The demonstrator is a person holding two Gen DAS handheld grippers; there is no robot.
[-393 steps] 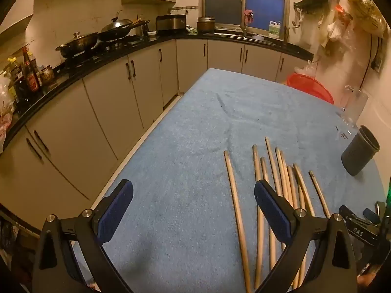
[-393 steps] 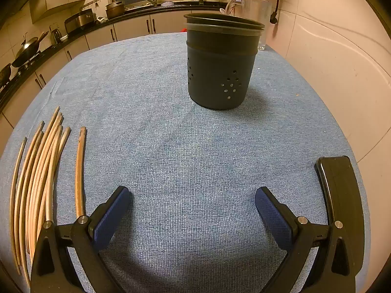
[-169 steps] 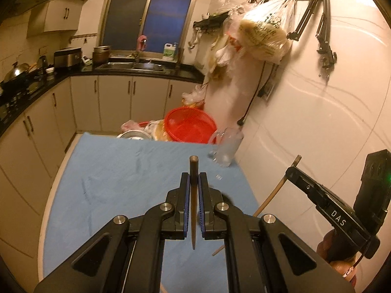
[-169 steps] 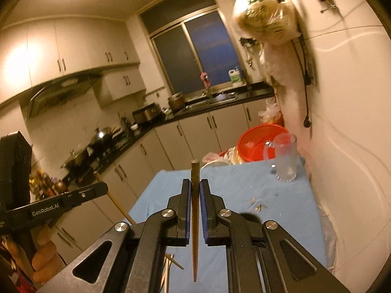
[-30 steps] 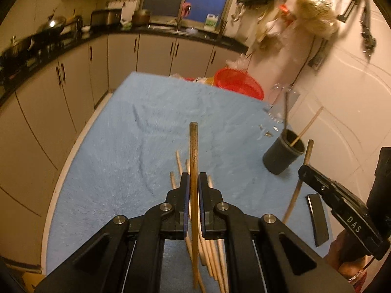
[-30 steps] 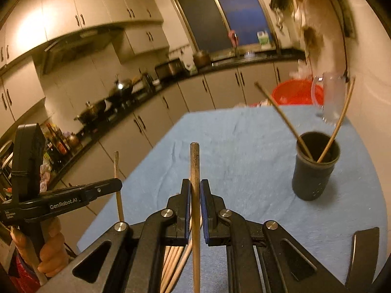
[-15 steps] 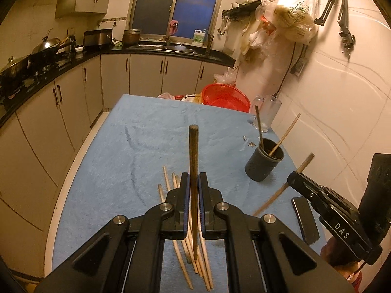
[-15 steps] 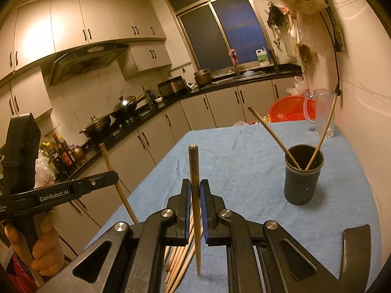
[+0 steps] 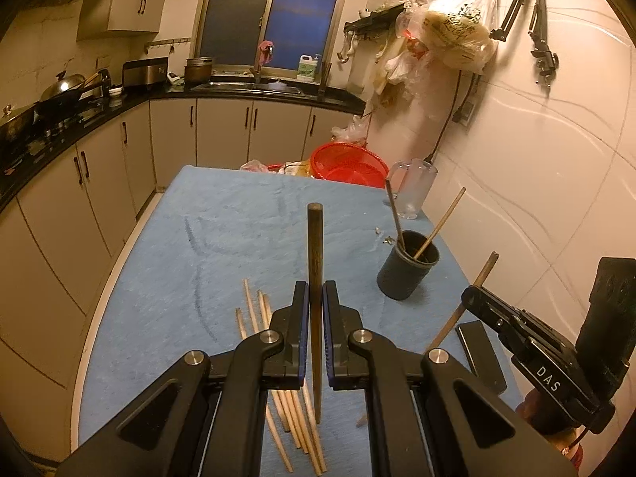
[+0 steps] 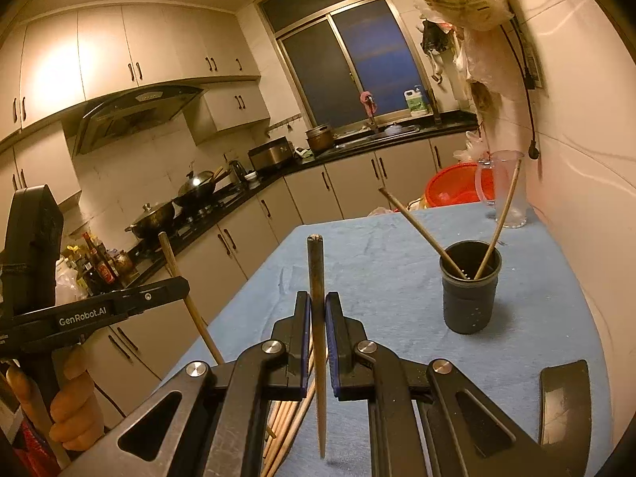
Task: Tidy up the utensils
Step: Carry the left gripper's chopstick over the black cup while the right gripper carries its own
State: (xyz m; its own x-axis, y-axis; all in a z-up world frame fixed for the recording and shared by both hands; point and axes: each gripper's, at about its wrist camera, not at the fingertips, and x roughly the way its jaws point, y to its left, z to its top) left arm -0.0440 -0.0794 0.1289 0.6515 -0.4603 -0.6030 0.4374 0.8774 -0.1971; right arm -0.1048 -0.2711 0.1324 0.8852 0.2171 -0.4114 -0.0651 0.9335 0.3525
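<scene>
Chopsticks: 2 now lifted clear of blue cloth (image 9: 222, 238), one pinched upright in left gripper (image 9: 315, 310), one in right gripper (image 10: 318, 318). Holder (image 9: 407, 270) far right already has 2; loose pile (image 9: 254, 310) stays near-centre. Next, prob.: drop both in holder.

Both wrist views face down table (image 9: 167, 278) (sharing holder (image 10: 471, 302)).

- Cream cabinets (image 9: 222, 135) under black counter (image 9: 254, 93), L-shaped
- Dark window (image 9: 274, 16) above sink
- Range hood (image 10: 135, 115) over stove
- White tiled wall (image 9: 536, 167) on right
</scene>
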